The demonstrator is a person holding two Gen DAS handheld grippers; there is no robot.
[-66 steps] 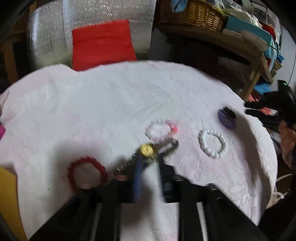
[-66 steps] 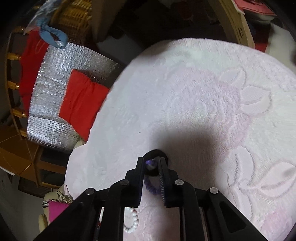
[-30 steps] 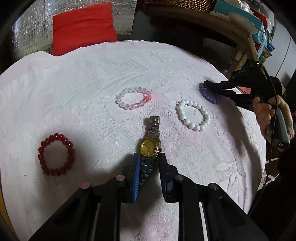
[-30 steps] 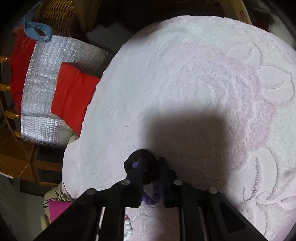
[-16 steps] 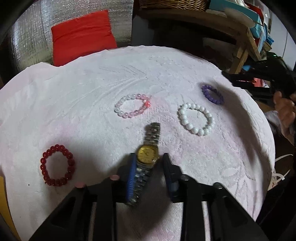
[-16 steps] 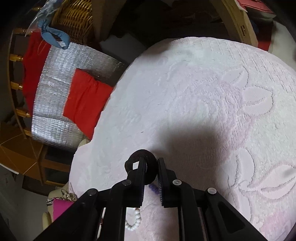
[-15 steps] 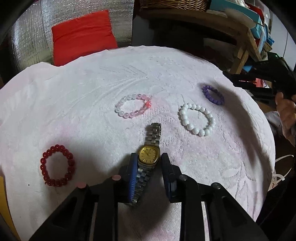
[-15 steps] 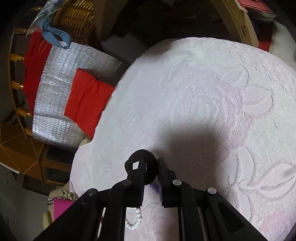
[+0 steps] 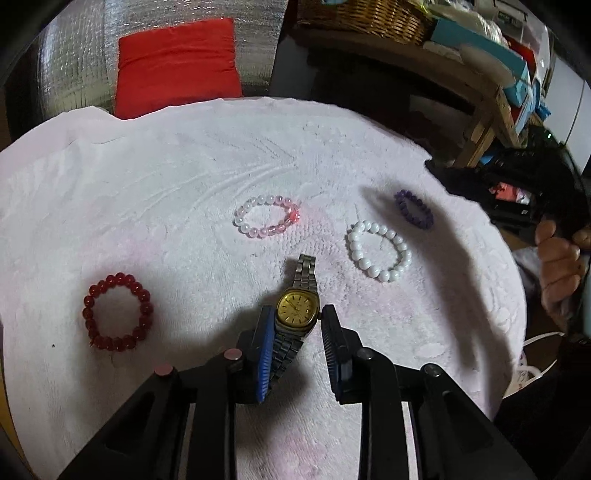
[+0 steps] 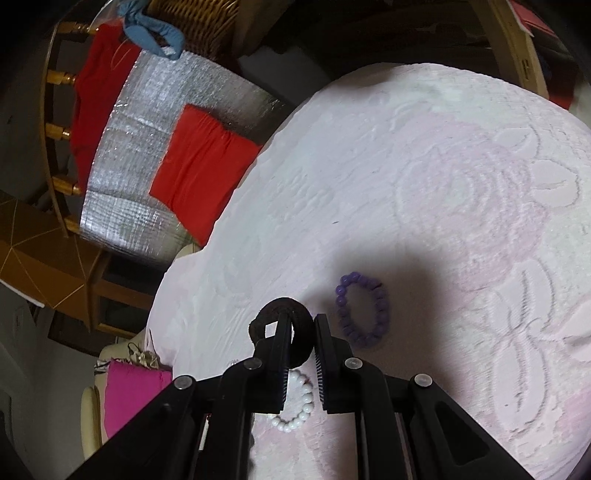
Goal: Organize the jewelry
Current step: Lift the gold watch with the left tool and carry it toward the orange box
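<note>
A gold-faced watch (image 9: 297,309) with a steel band lies on the pink-white towel (image 9: 184,177), between the fingers of my open left gripper (image 9: 297,332), which do not pinch it. A red bead bracelet (image 9: 117,312), a pink one (image 9: 266,220), a white one (image 9: 378,256) and a purple one (image 9: 413,209) lie spread on the towel. My right gripper (image 10: 300,334) is shut on a black hair band (image 10: 291,328), held above the towel, left of the purple bracelet (image 10: 362,309). The white bracelet (image 10: 295,402) shows below it.
A red cushion (image 9: 177,62) on a silver-covered chair stands behind the table. A wooden shelf with a wicker basket (image 9: 365,14) is at the back right. The towel's edge (image 9: 517,295) drops off at the right, near the hand holding the right gripper.
My left gripper has opened around the watch, which now lies on the towel. My right gripper has lifted the black hair band off the purple bracelet and drawn back.
</note>
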